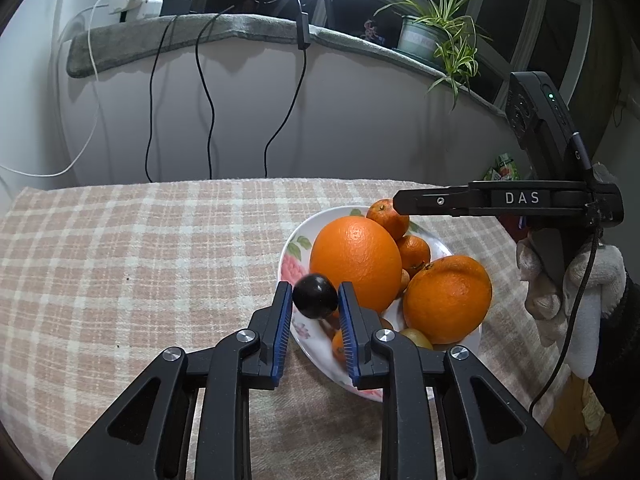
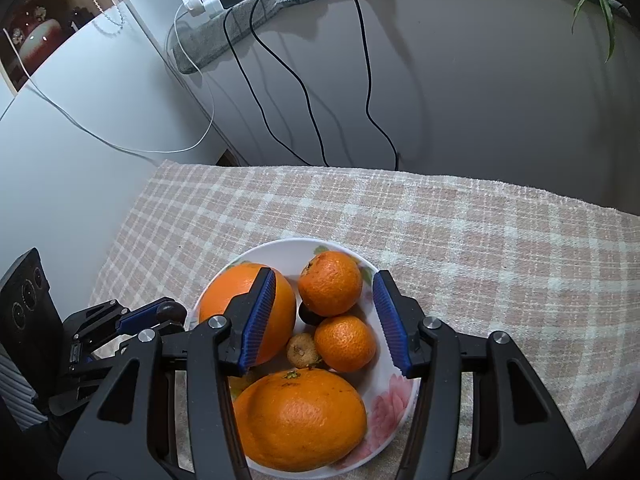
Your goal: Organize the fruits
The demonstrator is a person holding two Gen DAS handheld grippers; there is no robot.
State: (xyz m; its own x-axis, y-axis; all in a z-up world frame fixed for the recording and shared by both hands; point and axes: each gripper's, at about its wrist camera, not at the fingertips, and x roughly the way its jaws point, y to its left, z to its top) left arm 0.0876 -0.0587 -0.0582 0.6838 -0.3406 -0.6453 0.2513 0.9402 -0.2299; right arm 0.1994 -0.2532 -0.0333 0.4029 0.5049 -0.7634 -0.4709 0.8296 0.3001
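Dark fruit (image 1: pixel 315 296): seen between the blue pads of the left gripper (image 1: pixel 314 300), at their tips, over the near rim of the bowl. It touches the left pad; a thin gap shows at the right pad. Whether it is gripped cannot be told.
Left gripper jaws: narrowly parted, about the width of the dark fruit.
Right gripper (image 2: pixel 325 312): held over the bowl with its jaws well apart. Two mandarins are framed between the pads, neither touched; nothing is held.
Right pads (image 2: pixel 390 320): the left one lies in front of a large orange, the right one over the bowl's far-right rim.
Bowl (image 2: pixel 394 398): white, with pink flowers and green leaves printed inside; set on the checked cloth (image 2: pixel 440 240).
Bowl contents: two large oranges (image 2: pixel 300 420) (image 2: pixel 224 300), two mandarins (image 2: pixel 331 282) (image 2: pixel 345 343), a small tan, rough-skinned fruit (image 2: pixel 302 350) among them, and a dark fruit partly hidden under the upper mandarin (image 2: pixel 307 315). In the left wrist view a yellow-green fruit (image 1: pixel 416 338) is seen by the near orange.
Look of the dark fruit: small, round, nearly black, smooth and glossy, slightly blurred.
Person: a white-gloved hand (image 1: pixel 568 284) is seen on the right gripper's handle.
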